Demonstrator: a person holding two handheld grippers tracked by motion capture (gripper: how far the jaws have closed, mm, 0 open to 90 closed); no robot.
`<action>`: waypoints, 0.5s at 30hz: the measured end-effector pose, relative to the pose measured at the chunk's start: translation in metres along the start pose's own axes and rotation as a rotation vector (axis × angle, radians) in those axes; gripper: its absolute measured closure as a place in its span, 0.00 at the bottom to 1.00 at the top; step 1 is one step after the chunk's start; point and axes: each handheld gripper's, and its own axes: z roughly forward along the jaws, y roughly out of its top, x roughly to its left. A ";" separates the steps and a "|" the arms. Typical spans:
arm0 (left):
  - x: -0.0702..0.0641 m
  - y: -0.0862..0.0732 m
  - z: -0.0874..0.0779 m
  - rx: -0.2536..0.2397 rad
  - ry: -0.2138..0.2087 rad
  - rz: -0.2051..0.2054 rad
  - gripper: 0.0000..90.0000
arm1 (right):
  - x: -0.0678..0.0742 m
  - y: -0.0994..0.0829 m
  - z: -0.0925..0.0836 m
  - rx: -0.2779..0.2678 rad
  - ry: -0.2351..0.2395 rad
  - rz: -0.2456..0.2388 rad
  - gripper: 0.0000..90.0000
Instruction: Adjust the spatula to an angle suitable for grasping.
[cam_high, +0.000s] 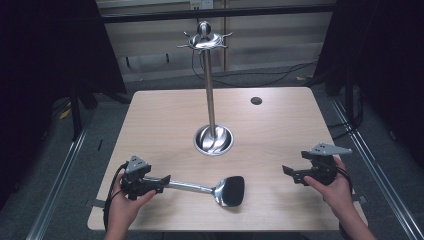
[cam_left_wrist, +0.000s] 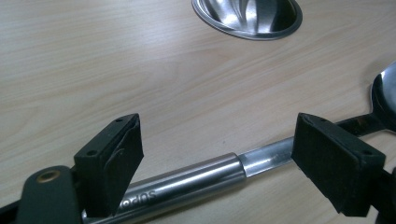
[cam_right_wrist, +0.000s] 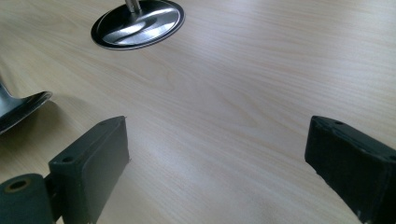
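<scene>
The wooden tabletop is the biggest thing here, pale and smooth, with a small dark hole near its far right side. In the middle of it stands a tall shiny metal rack. The rack has a round base at the bottom, a thin pole going straight up, and a ring of little hooks at the top. Near the front edge lies a metal spatula, flat on the wood. Its wide dark blade points toward the right, and its round silver handle points toward the left. The left tool is held in the person's left hand and sits at the handle end of the spatula. Its two black jaws are spread wide, one on each side of the handle, and the pads do not press on it. The right tool is held in the right hand, well apart from the spatula, over bare wood. Its jaws are spread wide too, with nothing between them.
</scene>
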 end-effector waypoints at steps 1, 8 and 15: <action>0.000 -0.001 0.000 0.001 -0.010 -0.004 0.19 | 0.000 0.001 0.000 0.002 -0.002 -0.006 0.07; -0.003 -0.004 -0.003 0.014 -0.019 -0.020 0.24 | 0.004 0.004 0.005 0.003 0.007 -0.019 0.07; -0.007 -0.005 -0.011 0.044 0.010 0.025 0.51 | 0.005 0.007 0.010 -0.003 0.014 -0.019 0.07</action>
